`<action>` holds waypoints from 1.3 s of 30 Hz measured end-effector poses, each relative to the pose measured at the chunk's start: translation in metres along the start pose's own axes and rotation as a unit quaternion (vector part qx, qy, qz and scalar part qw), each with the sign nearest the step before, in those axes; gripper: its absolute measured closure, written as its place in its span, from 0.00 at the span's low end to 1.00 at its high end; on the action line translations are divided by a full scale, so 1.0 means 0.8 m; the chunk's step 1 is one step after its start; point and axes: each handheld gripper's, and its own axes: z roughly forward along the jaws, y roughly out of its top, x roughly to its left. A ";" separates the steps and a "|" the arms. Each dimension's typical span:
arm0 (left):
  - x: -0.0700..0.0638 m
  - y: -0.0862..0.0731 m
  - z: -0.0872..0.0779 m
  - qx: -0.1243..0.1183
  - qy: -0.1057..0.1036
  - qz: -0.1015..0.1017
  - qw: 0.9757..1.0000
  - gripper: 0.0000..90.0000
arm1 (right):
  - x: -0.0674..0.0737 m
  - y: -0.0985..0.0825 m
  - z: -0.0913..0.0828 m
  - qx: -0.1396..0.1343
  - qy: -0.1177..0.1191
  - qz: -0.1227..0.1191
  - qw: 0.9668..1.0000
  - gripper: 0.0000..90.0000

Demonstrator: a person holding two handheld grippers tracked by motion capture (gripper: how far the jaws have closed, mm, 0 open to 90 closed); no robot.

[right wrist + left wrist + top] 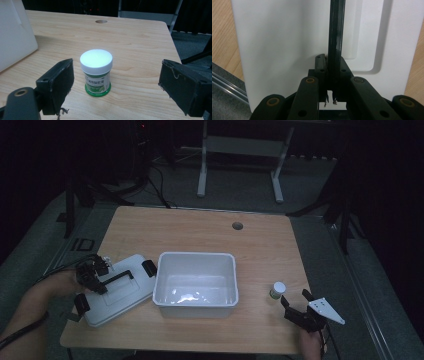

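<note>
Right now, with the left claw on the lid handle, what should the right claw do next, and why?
Probably ease the right claw forward around the small jar. Its jaws stand open either side of the jar, which stands upright and untouched on the table, beside the open white bin.

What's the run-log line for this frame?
left hand-held gripper: shut on black handle of white plastic lid | right hand-held gripper: open, around white-capped green jar | white plastic bin: open
</note>
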 end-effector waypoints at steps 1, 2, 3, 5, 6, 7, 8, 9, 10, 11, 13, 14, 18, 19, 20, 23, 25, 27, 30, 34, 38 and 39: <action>0.000 0.000 0.000 0.000 0.000 0.000 1.000 0.92 | 0.000 0.000 0.000 0.000 0.000 0.000 1.000 0.14; 0.001 0.000 0.000 0.002 -0.002 0.000 1.000 0.89 | 0.000 0.000 0.000 0.000 0.003 0.002 1.000 0.14; 0.000 0.001 -0.001 0.001 0.012 0.003 1.000 0.89 | 0.000 0.000 0.000 0.000 0.003 0.002 1.000 0.14; 0.003 0.001 -0.006 -0.012 0.016 -0.011 1.000 0.66 | -0.001 0.001 0.000 -0.001 0.008 0.003 1.000 0.14; 0.004 0.001 -0.008 -0.016 0.018 -0.012 1.000 0.64 | -0.002 0.001 -0.001 -0.002 0.010 0.005 1.000 0.14; 0.004 0.001 -0.008 -0.016 0.018 -0.012 1.000 0.60 | -0.002 0.001 -0.001 -0.002 0.010 0.005 1.000 0.14; 0.009 -0.001 -0.010 -0.014 0.012 -0.031 0.999 0.48 | -0.003 0.003 0.000 0.004 0.019 0.005 1.000 0.14; 0.010 -0.002 -0.010 -0.014 0.016 -0.032 0.999 0.47 | -0.003 0.003 0.000 0.006 0.020 0.005 1.000 0.14; 0.011 -0.002 -0.011 -0.016 0.011 -0.038 0.999 0.44 | -0.003 0.004 0.001 0.010 0.025 0.004 1.000 0.14; 0.011 -0.002 -0.011 -0.016 0.011 -0.038 0.999 0.40 | -0.003 0.004 0.001 0.010 0.025 0.004 1.000 0.14; 0.011 -0.003 -0.012 -0.015 0.009 -0.046 0.999 0.36 | -0.003 0.006 0.000 0.017 0.032 -0.005 0.999 0.14; 0.011 -0.004 -0.012 -0.015 0.008 -0.047 0.999 0.36 | -0.003 0.006 0.000 0.017 0.032 -0.005 0.999 0.14; 0.013 -0.005 -0.011 -0.010 0.018 -0.061 0.998 0.30 | -0.009 0.010 -0.006 0.033 0.056 0.008 0.998 0.14; 0.013 -0.005 -0.011 -0.011 0.024 -0.062 0.998 0.29 | -0.012 0.011 -0.007 0.040 0.071 0.021 0.996 0.14; 0.013 -0.005 -0.011 -0.011 0.020 -0.067 0.998 0.29 | -0.016 0.014 -0.010 0.057 0.075 0.023 0.995 0.14; 0.013 -0.006 -0.012 -0.012 0.020 -0.069 0.997 0.29 | -0.017 0.018 -0.009 0.089 0.080 0.010 0.993 0.14; 0.013 -0.007 -0.012 -0.009 0.024 -0.069 0.997 0.29 | -0.018 0.022 -0.009 0.122 0.092 0.003 0.988 0.14; 0.012 -0.009 -0.013 -0.013 0.022 -0.071 0.997 0.29 | -0.020 0.029 -0.010 0.147 0.094 -0.003 0.985 0.17; 0.012 -0.011 -0.016 -0.012 0.019 -0.070 0.997 0.29 | -0.024 0.042 -0.009 0.187 0.104 -0.007 0.977 0.17; 0.012 -0.015 -0.021 -0.020 0.015 -0.079 0.997 0.29 | -0.026 0.055 0.001 0.272 0.102 -0.029 0.956 0.17; 0.011 -0.018 -0.022 -0.014 0.014 -0.075 0.997 0.29 | -0.026 0.060 0.011 0.321 0.087 -0.041 0.942 0.15; 0.011 -0.018 -0.023 -0.012 0.017 -0.076 0.997 0.29 | -0.027 0.061 0.013 0.331 0.080 -0.040 0.940 0.15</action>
